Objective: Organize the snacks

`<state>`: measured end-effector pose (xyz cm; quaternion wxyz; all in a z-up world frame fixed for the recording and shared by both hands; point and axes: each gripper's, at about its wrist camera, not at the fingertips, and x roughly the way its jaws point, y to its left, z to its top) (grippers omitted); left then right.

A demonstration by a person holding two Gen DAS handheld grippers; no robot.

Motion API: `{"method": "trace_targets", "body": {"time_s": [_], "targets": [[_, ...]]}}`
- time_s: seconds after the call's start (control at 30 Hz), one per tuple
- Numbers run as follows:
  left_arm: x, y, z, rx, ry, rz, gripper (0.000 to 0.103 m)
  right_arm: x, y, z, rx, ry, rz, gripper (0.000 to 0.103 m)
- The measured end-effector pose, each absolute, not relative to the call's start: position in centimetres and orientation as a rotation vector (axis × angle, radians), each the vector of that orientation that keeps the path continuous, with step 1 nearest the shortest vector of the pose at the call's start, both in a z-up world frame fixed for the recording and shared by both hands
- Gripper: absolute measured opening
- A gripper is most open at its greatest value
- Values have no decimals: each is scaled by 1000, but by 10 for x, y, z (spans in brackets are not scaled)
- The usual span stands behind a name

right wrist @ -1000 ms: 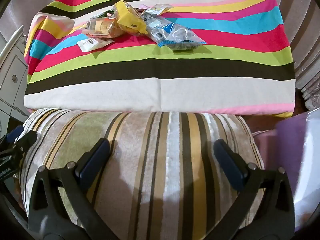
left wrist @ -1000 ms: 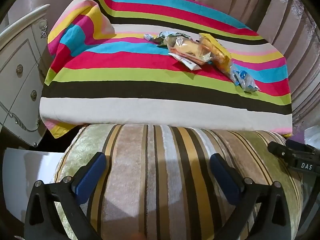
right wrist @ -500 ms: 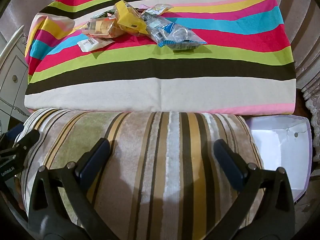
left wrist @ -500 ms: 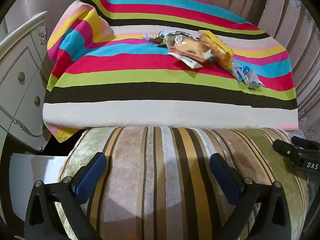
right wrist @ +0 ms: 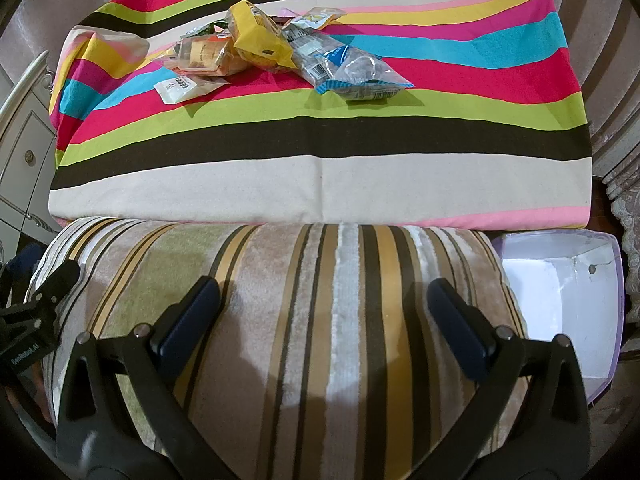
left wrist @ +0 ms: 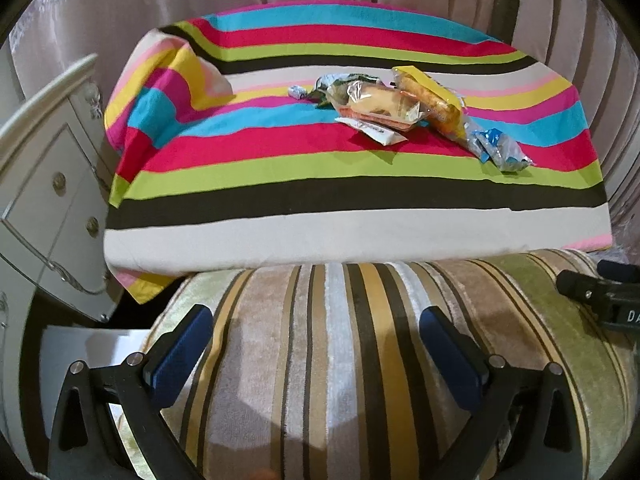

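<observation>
A table (right wrist: 320, 184) under a bright striped cloth fills the far half of both views, with a striped cushion (right wrist: 320, 320) in front of it, directly below the grippers. Beside the cushion on the right sits a white open box (right wrist: 560, 300) with a lilac rim — nothing shows inside it. A white drawer cabinet (left wrist: 44, 200) stands at the table's left.

The snacks (right wrist: 276, 52) lie in a loose pile on the far middle of the table. The yellow packet (right wrist: 256, 36) runs its long axis from far-left to near-right. The clear blue-edged bag (right wrist: 352, 72) overlaps it and points the same way, toward the table's right. The clear-wrapped cake (right wrist: 204, 56) lies left of the yellow packet, and the small white sachet (right wrist: 180, 86) lies just nearer, its long axis roughly crosswise.

The left gripper (left wrist: 316, 340) and right gripper (right wrist: 324, 312) both hover over the cushion — fingers spread wide, holding nothing.
</observation>
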<state>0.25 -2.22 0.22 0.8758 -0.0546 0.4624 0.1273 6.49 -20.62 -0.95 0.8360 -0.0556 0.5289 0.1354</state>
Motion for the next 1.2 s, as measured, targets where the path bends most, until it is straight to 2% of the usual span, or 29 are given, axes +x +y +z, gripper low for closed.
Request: {"method": "trace_targets", "body": {"time_s": [1.03, 1.2], "targets": [[3, -24, 9, -103, 944, 262, 103, 68, -205, -10, -119, 1120, 285, 103], [2, -25, 9, -91, 938, 268, 103, 63, -205, -12, -119, 1074, 272, 103]]}}
